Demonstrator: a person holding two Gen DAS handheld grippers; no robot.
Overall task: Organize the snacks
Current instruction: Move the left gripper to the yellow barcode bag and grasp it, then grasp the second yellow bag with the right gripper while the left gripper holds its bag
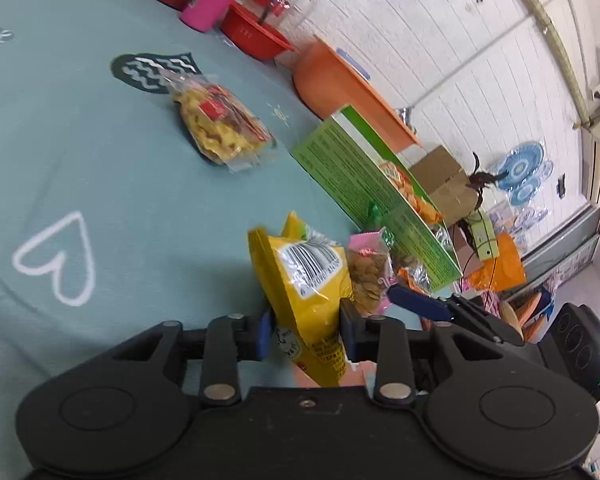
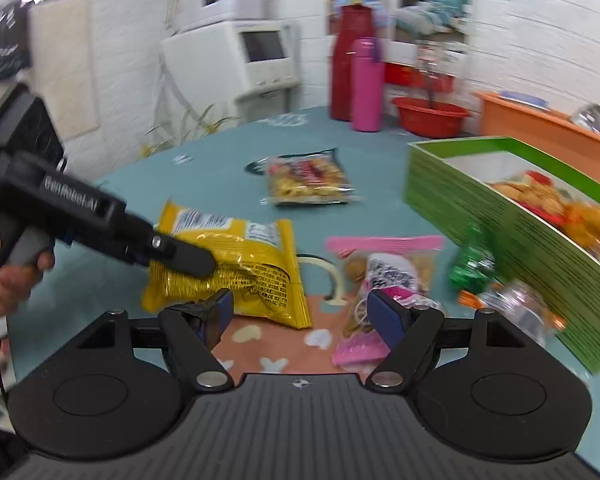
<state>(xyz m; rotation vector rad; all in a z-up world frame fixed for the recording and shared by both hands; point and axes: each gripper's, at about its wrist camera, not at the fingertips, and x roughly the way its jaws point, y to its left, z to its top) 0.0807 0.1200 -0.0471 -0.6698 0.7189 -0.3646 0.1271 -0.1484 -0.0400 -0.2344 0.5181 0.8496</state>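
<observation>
Left gripper [image 1: 304, 332] is clamping the yellow snack bag [image 1: 308, 280] between its blue pads, jaws narrow, bag crumpling upward just ahead of the fingers; the right wrist view confirms it, with the left tool's finger pressing into the same bag. Right gripper [image 2: 300, 316] is standing wide with nothing between its pads; the pink-topped nut packet [image 2: 384, 276] is lying just ahead of its right finger, untouched. Step in hand looks like the pick of the yellow bag for the green box [image 2: 500, 220], which is sitting ahead and to the right of both tools and already holding some snacks. Next move probably calls for lifting the bag clear of the teal tablecloth [image 1: 100, 180], carrying it right over the box wall, then releasing. The clear bag of yellow crackers [image 1: 220, 128] is lying further ahead, well apart. A small green packet [image 2: 472, 264] is sitting against the box wall.
</observation>
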